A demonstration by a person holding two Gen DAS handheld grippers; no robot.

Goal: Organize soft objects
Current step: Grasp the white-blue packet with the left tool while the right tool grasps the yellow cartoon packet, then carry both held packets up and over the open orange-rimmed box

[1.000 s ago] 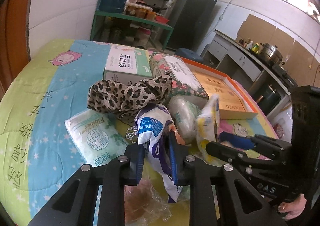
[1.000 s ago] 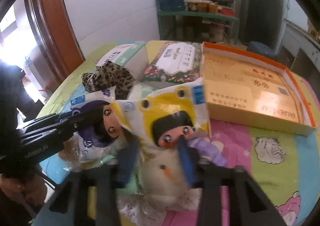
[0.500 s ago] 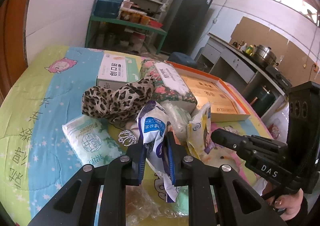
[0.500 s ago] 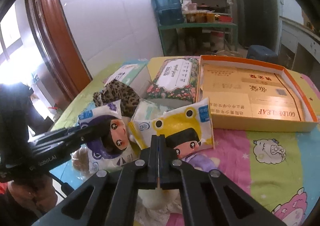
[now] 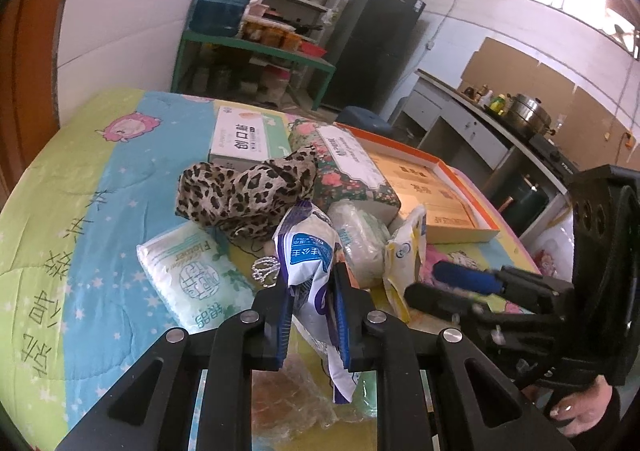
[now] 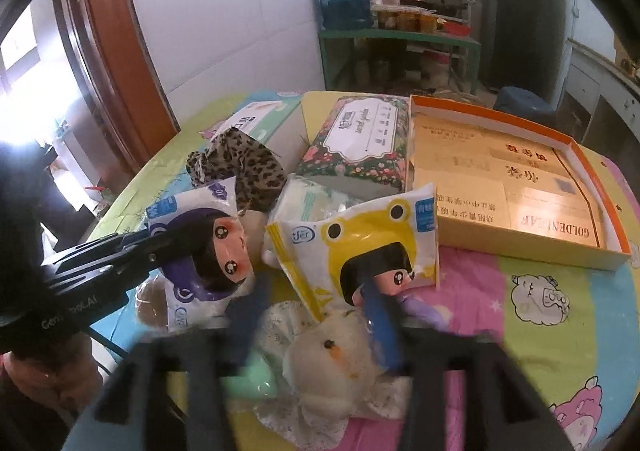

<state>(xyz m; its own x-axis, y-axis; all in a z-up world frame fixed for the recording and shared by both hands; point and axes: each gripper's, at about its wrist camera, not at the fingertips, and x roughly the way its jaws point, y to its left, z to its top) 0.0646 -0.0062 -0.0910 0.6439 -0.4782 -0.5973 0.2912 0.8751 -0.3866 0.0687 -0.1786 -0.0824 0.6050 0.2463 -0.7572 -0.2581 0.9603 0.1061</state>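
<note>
The job looks like it has only just started. The left claw [image 5: 311,315] squeezes a soft white and purple tissue pack with a doll face [image 5: 308,251] and holds it up a little above the pile. The right claw [image 6: 316,315] is spread wide and blurry, with its blue fingers [image 6: 378,311] on either side of a yellow tissue pack with a frog hood [image 6: 360,247]. It does not pinch the pack yet, as far as I can see.

The flat orange-rimmed cardboard box [image 6: 592,155] lies near the pile, and I see no soft things inside it. I think that is where the soft things should go, but I cannot be sure.

Lots of soft things wait in a heap on the bright cartoon quilt [image 5: 100,179] that covers the surface. There is a crumpled leopard-print cloth [image 5: 244,187], a pale green and white tissue pack [image 5: 188,275], a clear wrapped pack [image 5: 360,235] and a fluffy white toy with an orange beak [image 6: 340,363]. A flower-print tissue pack [image 6: 360,139] and a white and green carton [image 5: 248,139] lie behind them.

So nothing is sorted yet. 2 packs are being handled and the rest are left.
</note>
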